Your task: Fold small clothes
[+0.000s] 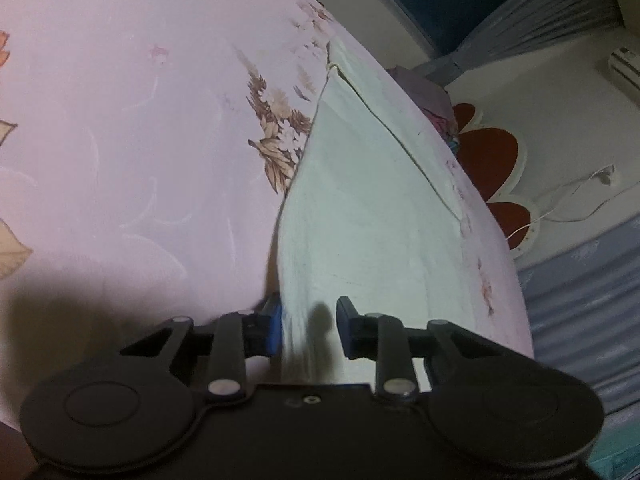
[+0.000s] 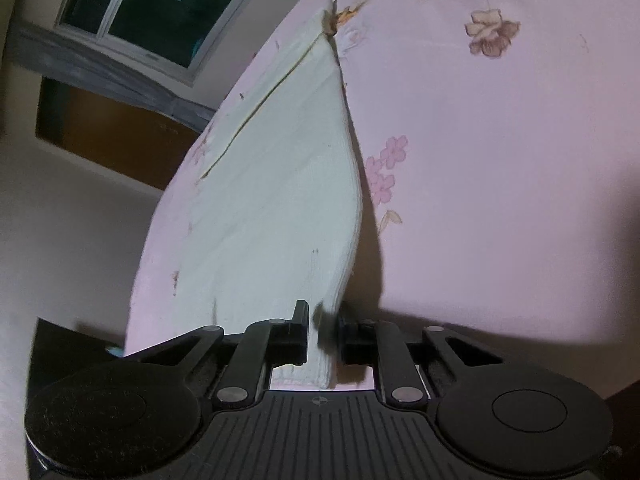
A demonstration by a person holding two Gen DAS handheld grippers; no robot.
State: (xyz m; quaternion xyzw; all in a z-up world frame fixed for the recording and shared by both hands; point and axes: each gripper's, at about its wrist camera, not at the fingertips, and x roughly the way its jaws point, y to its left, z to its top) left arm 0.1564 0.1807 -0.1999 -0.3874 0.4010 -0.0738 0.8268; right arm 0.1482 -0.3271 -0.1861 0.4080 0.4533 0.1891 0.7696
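On the bed, over the pink floral sheet (image 1: 132, 128), a small pale-green garment (image 1: 360, 208) lay near the mattress edge, with one end lifted toward both cameras. The likeliest trouble was a lopsided hold. The left tongs (image 1: 308, 332) stood apart, with the cloth's edge against the left blue pad and a clear gap to the other, so nothing was pinched there. If the right side were raised alone, the fabric would probably twist and the fold would land crooked. A second risk was the thin grip on the right. The right tongs (image 2: 323, 338) were nearly together, clamped on a narrow strip of the garment's (image 2: 288, 184) near corner, and a quick pull could slip it free. The cloth ran away from both tongs toward the far corner, resting on the sheet close to the bed's edge.
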